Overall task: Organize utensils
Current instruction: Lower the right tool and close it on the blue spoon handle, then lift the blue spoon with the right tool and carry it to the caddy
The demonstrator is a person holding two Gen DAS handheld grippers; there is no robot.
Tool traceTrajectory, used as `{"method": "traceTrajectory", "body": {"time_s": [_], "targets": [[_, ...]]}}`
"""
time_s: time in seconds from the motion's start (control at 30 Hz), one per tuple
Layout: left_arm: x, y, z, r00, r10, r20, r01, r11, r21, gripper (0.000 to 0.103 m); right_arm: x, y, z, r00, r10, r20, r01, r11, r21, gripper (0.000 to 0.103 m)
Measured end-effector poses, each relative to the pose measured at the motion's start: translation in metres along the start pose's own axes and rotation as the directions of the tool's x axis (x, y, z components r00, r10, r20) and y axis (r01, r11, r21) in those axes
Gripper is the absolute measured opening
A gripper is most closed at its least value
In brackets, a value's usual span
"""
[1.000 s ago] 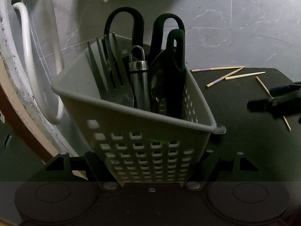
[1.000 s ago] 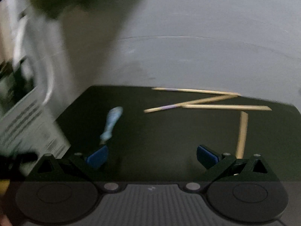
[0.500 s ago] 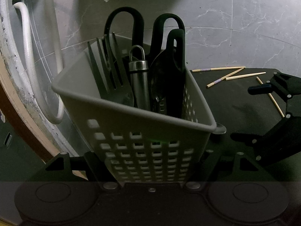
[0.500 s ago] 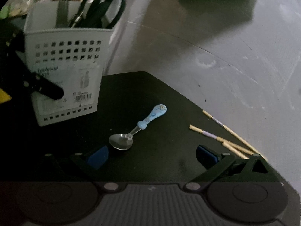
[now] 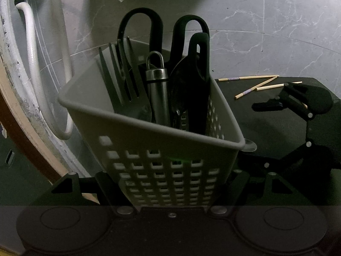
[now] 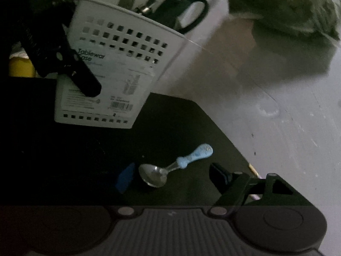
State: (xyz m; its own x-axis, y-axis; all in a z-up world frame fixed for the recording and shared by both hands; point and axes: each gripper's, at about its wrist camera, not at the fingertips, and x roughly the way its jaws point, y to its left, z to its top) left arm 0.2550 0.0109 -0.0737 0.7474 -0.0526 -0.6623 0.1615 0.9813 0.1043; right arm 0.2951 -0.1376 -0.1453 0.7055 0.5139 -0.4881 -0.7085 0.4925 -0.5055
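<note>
Right claw closes in on the spoon

The right claw [image 6: 170, 179], spread wide, has dropped nearer; the spoon [image 6: 170, 168] now lies between its fingers on the black mat [image 6: 174, 123]. At ten o'clock, the left claw [image 5: 168, 183] stays clamped on the caddy [image 6: 115, 64].

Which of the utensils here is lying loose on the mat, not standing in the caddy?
The blue-handled spoon, flat on the black mat between the right gripper fingers. The scissors stand in the white caddy.

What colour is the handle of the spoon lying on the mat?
Light blue, clearest in the right wrist view: spoon.
</note>
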Motion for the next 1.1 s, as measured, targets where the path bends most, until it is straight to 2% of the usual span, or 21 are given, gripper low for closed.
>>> {"method": "traceTrajectory", "body": {"time_s": [0.33,0.43,0.5,0.77,1.0,1.1], "targets": [[-0.001,0.000,-0.001,1.000,0.001,0.000,-0.001,1.000,0.000,0.078,-0.004,0.001,-0.015,0.999,0.011,0.040,-0.006,0.992,-0.129,0.078],[0.000,0.000,0.000,1.000,0.000,0.000,0.000,1.000,0.001,0.078,-0.001,-0.001,-0.020,0.999,0.021,0.046,-0.014,0.988,-0.151,0.060],[0.000,0.000,0.000,1.000,0.001,-0.001,-0.001,1.000,0.000,0.078,0.002,0.000,-0.022,0.999,0.026,0.039,-0.019,0.984,-0.175,0.036],[-0.001,-0.001,0.000,1.000,0.000,-0.001,0.000,1.000,0.001,0.078,0.012,0.000,-0.021,0.997,0.051,0.056,-0.036,0.971,-0.234,0.025],[-0.001,-0.001,0.000,1.000,-0.001,0.000,0.001,1.000,0.002,0.078,0.024,-0.003,-0.018,0.999,0.043,0.033,-0.035,0.974,-0.224,0.003],[-0.001,-0.001,0.000,1.000,-0.001,0.000,0.001,1.000,0.002,0.078,0.028,-0.006,-0.016,0.999,0.022,0.024,-0.017,0.977,-0.211,0.002]]}}
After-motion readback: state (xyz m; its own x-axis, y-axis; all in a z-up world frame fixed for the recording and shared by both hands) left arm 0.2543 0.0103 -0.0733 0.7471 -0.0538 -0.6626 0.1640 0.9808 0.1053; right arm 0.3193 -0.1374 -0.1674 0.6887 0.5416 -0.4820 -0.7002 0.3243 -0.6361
